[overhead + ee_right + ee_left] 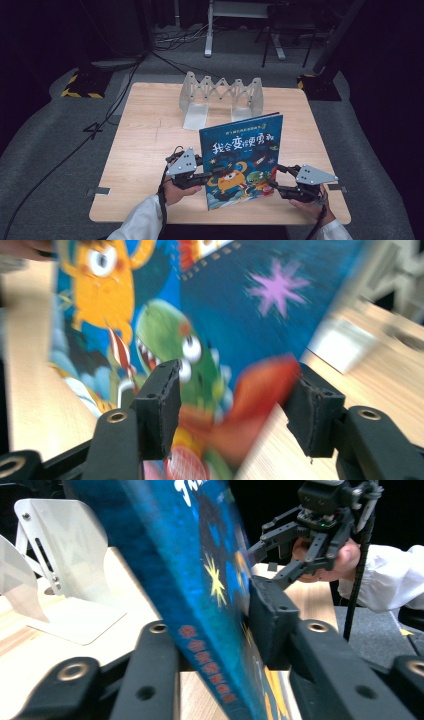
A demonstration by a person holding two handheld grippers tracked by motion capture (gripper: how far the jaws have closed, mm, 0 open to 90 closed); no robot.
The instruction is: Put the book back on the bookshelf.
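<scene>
Now keep left gripper [212,173] jaws clamped on book [241,160] spine edge; with right gripper [274,185] jaws open, steady cover, then stand it in rack [221,97].

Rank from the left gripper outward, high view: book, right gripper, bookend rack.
1. Book: clamped in the left gripper at its left edge.
2. Right gripper: across the book, at its right edge.
3. Bookend rack: far side of the table.
</scene>
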